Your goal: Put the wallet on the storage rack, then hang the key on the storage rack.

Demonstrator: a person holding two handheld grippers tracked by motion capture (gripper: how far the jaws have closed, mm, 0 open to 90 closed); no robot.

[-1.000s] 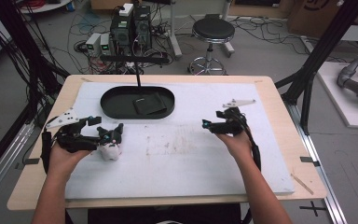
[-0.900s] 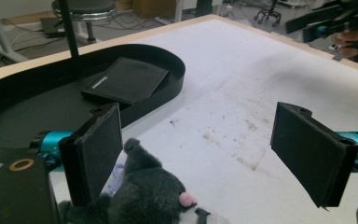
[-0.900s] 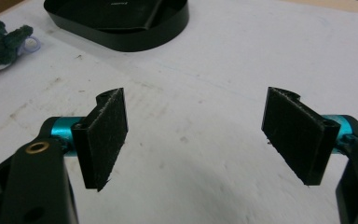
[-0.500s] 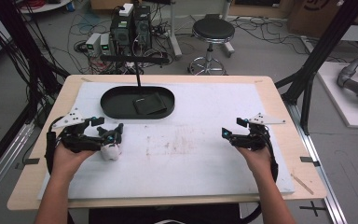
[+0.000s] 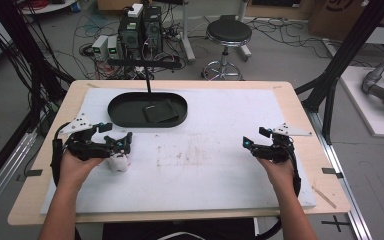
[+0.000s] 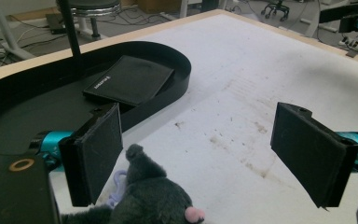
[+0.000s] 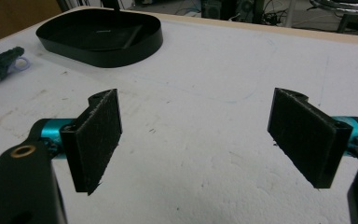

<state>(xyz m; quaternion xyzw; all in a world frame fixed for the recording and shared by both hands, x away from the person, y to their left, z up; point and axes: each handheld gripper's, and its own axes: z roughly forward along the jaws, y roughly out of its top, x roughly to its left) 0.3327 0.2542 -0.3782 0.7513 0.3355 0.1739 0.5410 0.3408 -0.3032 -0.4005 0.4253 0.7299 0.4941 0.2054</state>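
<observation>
Both tools gape: left tool (image 6: 200,154) straddles the plush mouse (image 6: 144,196), right tool (image 7: 196,140) well apart.

toy: small grey plush mouse (image 6: 144,198), pink nose, lilac loop
pose: lying low on the white bench mat
place: just beside the black tray (image 6: 177,88)

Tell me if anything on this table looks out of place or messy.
Mostly tidy. The white mat has brownish smudges near its middle, and a small plush toy lies on its side right by the left tool, whose jaws stand open around it without pressing. The black pouch sits at an angle in the black tray.
</observation>
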